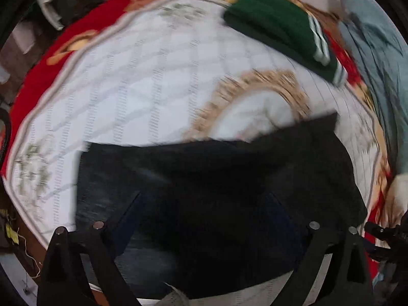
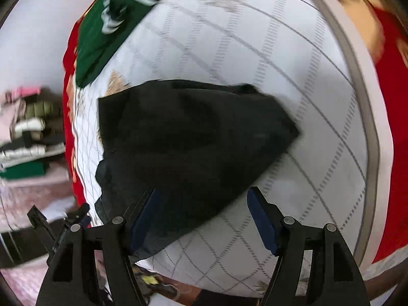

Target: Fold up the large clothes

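A black garment lies folded in a compact shape on the white quilted bed cover. My left gripper hangs over the garment's near part, pointing steeply down. Its jaws stand wide open, with nothing pinched. In the right wrist view the same black garment lies as a rough wedge on the cover. My right gripper is open above the garment's near edge. Its left finger sits over the cloth and its right finger over bare quilt. Both views are blurred.
A folded green garment with white stripes lies at the far side of the cover. A red patterned blanket borders the quilt. Light blue fabric lies at the right. A pile of clothes sits off the bed.
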The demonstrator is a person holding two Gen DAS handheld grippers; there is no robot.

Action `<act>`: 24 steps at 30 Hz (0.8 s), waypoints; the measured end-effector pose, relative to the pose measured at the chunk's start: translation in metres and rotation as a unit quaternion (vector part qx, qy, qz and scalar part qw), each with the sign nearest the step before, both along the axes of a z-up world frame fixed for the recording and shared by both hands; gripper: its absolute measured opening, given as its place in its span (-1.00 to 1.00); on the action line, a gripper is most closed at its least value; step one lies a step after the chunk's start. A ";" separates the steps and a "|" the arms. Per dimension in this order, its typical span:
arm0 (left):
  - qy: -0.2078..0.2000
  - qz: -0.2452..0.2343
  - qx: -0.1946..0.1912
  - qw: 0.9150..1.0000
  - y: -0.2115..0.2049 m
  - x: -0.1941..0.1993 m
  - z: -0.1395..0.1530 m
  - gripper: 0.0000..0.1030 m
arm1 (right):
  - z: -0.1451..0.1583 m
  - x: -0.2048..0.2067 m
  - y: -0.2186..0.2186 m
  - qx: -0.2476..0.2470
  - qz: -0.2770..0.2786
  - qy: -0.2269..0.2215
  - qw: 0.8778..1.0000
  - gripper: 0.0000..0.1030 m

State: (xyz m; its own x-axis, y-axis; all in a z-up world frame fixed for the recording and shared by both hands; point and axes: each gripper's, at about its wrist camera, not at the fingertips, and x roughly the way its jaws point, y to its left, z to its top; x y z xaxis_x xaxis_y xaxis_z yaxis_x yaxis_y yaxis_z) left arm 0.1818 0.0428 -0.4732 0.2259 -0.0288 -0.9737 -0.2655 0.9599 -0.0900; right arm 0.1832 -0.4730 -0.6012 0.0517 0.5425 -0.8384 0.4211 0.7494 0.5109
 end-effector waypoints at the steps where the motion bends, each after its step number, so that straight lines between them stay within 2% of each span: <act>1: 0.011 -0.011 0.002 1.000 -0.011 0.004 -0.011 0.88 | -0.005 -0.005 -0.007 0.000 -0.007 -0.001 1.000 0.42; 4: 0.050 -0.033 0.028 0.998 -0.038 0.017 -0.049 0.88 | -0.034 -0.015 -0.022 0.014 -0.042 -0.003 0.999 0.43; 6: 0.060 -0.029 0.033 0.997 -0.041 0.024 -0.062 0.89 | -0.050 -0.015 -0.028 0.032 -0.056 -0.012 0.998 0.43; 10: 0.065 -0.026 0.032 0.997 -0.039 0.033 -0.066 0.93 | -0.072 0.001 -0.021 0.098 -0.076 -0.062 0.990 0.43; 15: 0.063 -0.027 0.038 0.997 -0.039 0.036 -0.069 0.95 | -0.085 0.021 -0.002 0.120 -0.084 -0.101 0.984 0.46; 19: 0.068 -0.028 0.040 0.996 -0.038 0.044 -0.072 0.96 | -0.087 0.028 -0.006 0.140 -0.100 -0.107 0.979 0.44; 20: 0.070 -0.029 0.042 0.996 -0.039 0.047 -0.073 0.99 | -0.087 0.030 -0.006 0.147 -0.103 -0.108 0.978 0.40; 22: 0.070 -0.028 0.045 0.996 -0.039 0.049 -0.074 1.00 | -0.086 0.034 -0.005 0.170 -0.106 -0.112 0.973 0.01; 24: 0.069 -0.024 0.043 0.996 -0.035 0.053 -0.075 1.00 | -0.081 0.036 -0.006 0.207 -0.115 -0.129 0.963 -0.08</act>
